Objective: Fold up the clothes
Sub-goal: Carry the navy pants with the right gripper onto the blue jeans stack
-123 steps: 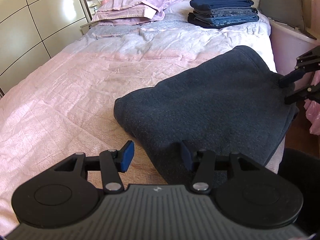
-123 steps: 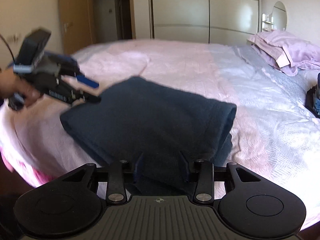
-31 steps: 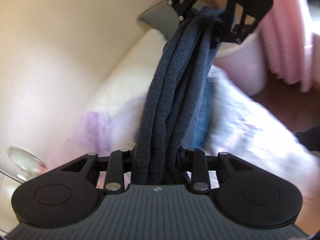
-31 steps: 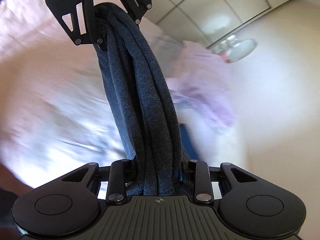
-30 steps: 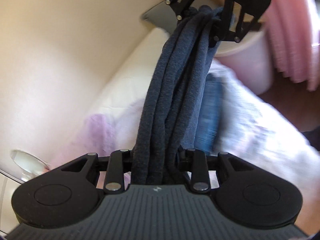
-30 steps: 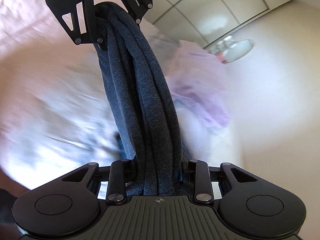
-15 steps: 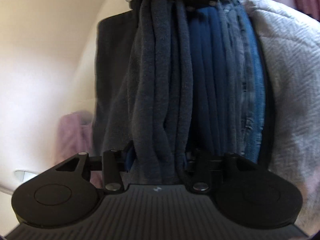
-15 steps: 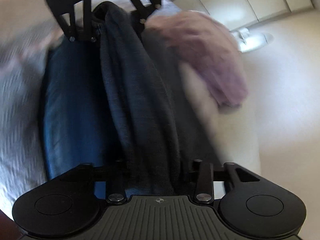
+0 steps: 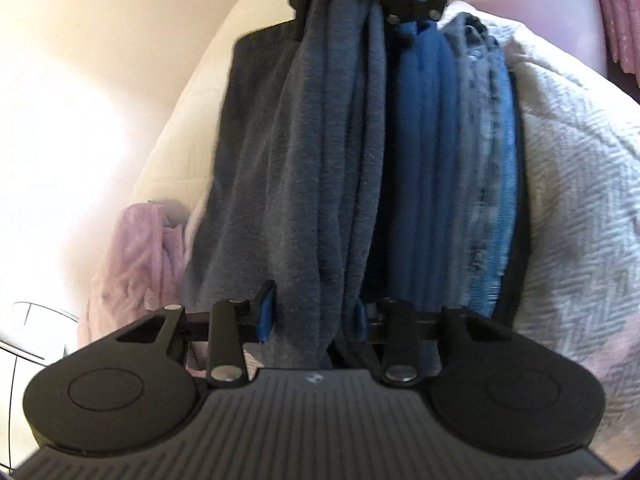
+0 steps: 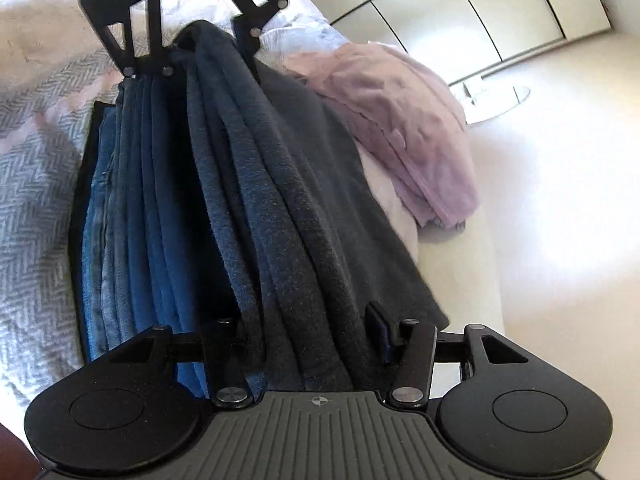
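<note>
A folded dark grey sweater (image 9: 312, 160) stretches between my two grippers and rests against the top of a stack of folded blue clothes (image 9: 460, 160) on the bed. My left gripper (image 9: 313, 316) holds one end, its jaws closing, pads against the bundle. At the far end is the right gripper (image 9: 348, 4). In the right wrist view the sweater (image 10: 272, 200) runs from my right gripper (image 10: 308, 332) to the left gripper (image 10: 208, 40). The right jaws are opening: the fabric lies between them and the right pad (image 10: 378, 332) stands off it. The blue stack (image 10: 132, 220) lies beside it.
A grey-white herringbone bed cover (image 9: 568, 200) lies under the stack. Lilac pillows (image 10: 400, 120) sit by the cream headboard, with a white pillow (image 10: 396, 216) under them. A pale pink container (image 9: 540, 8) stands beyond the bed. Wardrobe doors (image 10: 480, 0) fill the far side.
Both grippers came down with the sweater from mid-air onto the stack of blue clothes. The right jaws have spread wider around the fabric.
</note>
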`<state>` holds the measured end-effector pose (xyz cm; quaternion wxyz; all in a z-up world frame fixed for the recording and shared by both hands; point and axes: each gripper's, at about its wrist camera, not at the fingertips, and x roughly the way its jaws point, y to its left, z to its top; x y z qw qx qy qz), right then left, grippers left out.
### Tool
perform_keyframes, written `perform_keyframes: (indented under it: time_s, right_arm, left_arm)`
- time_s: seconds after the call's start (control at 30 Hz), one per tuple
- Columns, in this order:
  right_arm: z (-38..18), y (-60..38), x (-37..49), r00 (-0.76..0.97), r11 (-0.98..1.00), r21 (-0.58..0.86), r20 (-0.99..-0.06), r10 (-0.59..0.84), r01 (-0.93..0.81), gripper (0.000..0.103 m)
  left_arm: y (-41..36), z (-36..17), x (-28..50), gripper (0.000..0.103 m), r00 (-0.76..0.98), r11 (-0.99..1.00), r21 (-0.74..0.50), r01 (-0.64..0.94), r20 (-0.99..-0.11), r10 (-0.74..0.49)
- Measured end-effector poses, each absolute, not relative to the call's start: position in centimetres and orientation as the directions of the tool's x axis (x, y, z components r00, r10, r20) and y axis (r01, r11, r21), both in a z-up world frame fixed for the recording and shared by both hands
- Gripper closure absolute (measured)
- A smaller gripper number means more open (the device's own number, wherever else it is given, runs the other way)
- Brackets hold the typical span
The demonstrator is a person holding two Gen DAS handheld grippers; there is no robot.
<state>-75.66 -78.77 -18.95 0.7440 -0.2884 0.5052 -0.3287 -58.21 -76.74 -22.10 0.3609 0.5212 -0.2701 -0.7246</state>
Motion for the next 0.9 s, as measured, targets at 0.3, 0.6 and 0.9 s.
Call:
perform_keyframes:
  time_s: [0.3, 0.6, 0.9]
  right_arm:
    - [-19.5, -77.1, -76.9, 0.260, 0.629, -0.753, -0.578, -0.773, 0.195, 0.051]
    - [-21.6, -76.6, -76.5, 0.276, 0.645, -0.737, -0.589, -0.760, 0.202, 0.051]
    - [-20.6, -77.9, -74.4, 0.225, 0.617, -0.773, -0.582, -0.782, 0.146, 0.044]
  left_arm:
    - [-76.2, -22.7, -58.4, 0.075, -0.161, -0.582, 0.774, 0.250, -0.560, -0.813]
    - [-75.7, -23.4, -59.4, 0.076, -0.132, -0.559, 0.788, 0.259, -0.545, -0.828]
    - [-75.9, -21.5, -59.7, 0.069, -0.142, -0.601, 0.766, 0.229, -0.585, -0.799]
